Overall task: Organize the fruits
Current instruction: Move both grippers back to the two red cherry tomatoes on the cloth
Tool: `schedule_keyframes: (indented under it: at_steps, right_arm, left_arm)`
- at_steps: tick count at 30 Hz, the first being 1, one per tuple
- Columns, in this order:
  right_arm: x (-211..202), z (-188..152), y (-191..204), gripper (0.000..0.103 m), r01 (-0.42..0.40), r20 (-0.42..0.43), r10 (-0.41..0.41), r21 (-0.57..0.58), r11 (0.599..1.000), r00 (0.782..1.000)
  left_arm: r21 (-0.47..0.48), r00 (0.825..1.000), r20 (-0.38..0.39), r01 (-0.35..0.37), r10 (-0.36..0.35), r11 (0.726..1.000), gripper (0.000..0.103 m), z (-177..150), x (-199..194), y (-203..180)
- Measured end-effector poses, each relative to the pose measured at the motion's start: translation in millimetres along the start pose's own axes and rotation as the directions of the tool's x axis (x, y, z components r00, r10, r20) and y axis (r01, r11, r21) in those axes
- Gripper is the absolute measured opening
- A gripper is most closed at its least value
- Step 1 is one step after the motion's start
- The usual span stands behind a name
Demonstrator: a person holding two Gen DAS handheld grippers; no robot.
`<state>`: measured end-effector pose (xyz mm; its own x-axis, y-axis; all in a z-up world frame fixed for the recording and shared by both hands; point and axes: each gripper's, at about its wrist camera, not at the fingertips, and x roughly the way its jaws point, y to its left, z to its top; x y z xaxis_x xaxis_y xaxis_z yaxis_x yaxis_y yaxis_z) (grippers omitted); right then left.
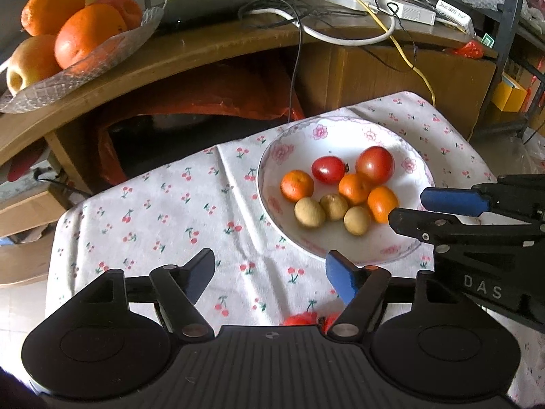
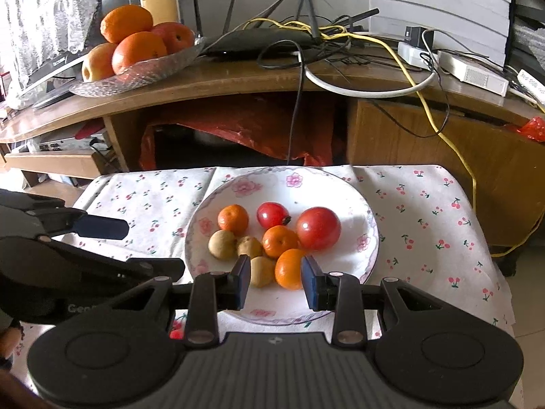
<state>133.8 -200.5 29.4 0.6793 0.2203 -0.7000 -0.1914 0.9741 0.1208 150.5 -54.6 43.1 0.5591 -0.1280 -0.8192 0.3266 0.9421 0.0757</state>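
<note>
On the shelf at far left, a glass dish (image 2: pixel 136 75) is holding big oranges (image 2: pixel 138 51) and an apple (image 2: pixel 97 61), well apart from the work and probably not part of it. Below, over the cherry-print cloth (image 2: pixel 153 201), the left gripper (image 1: pixel 269 277) is hanging with its jaws spread wide and nothing between them, likely waiting beside the plate (image 2: pixel 340 191) so as not to crowd it. Moving right, the plate is sitting in the middle of the cloth and carrying all the small fruit in one loose cluster: three brown longans (image 2: pixel 222 243), three mandarins (image 2: pixel 233 218) and two tomatoes (image 2: pixel 318 228), touching one another rather than sorted. Just over the plate's near rim, the right gripper (image 2: pixel 276 281) is hovering with its jaws parted to about a fruit's width, gripping nothing; one blue pad (image 2: pixel 310 283) is lying beside the nearest mandarin (image 2: pixel 289 269) and the other beside the front longan (image 2: pixel 262 271), so both fruits are sitting in the gap. That seems to be a line-up for picking the mandarin, though the longan may be getting in the way. At the cloth's near edge, something red (image 1: pixel 301 318) is peeking out under the left gripper, too hidden to identify. Sorting looks barely begun, since no fruit is lying grouped apart yet.
</note>
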Motion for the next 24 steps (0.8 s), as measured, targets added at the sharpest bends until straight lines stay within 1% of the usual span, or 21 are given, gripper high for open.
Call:
schedule_keyframes:
  at_steps: [2, 6, 9, 15, 20, 24]
  right_arm:
    - [-2.8, -2.1, 2.1, 0.032, -0.006, -0.002, 0.006, -0.002, 1.0, 1.0]
    - [-7.5, -9.8, 5.5, 0.032, -0.019, -0.012, 0.019, 0.001, 1.0, 1.0]
    - [-10.6, -16.0, 8.5, 0.032, -0.025, -0.022, 0.025, -0.003, 1.0, 0.999]
    - [-15.1, -27.5, 15.9, 0.032, -0.049, -0.051, 0.048, -0.019, 0.999, 0.998]
    - [-13.4, -35.0, 26.2, 0.033, -0.087, -0.092, 0.082, -0.054, 0.995, 0.992]
    - [-7.0, -40.4, 35.6, 0.033, -0.127, -0.128, 0.115, -0.095, 0.987, 0.985]
  left_arm:
    - [0.002, 1.0, -0.007, -0.002, 0.002, 1.0, 0.08, -4.4, -2.8, 0.9]
    - [0.002, 1.0, -0.023, -0.013, 0.013, 1.0, 0.081, -13.5, -6.9, 5.2]
    - [-0.002, 0.999, -0.039, -0.015, 0.015, 1.0, 0.085, -20.2, -9.6, 10.0]
    - [-0.006, 0.997, -0.073, -0.035, 0.035, 0.999, 0.085, -32.1, -13.3, 17.7]
    - [-0.011, 0.995, -0.095, -0.026, 0.025, 1.0, 0.085, -37.6, -17.4, 22.1]
    - [0.0, 0.995, -0.097, -0.019, 0.018, 1.0, 0.086, -41.0, -19.5, 21.4]
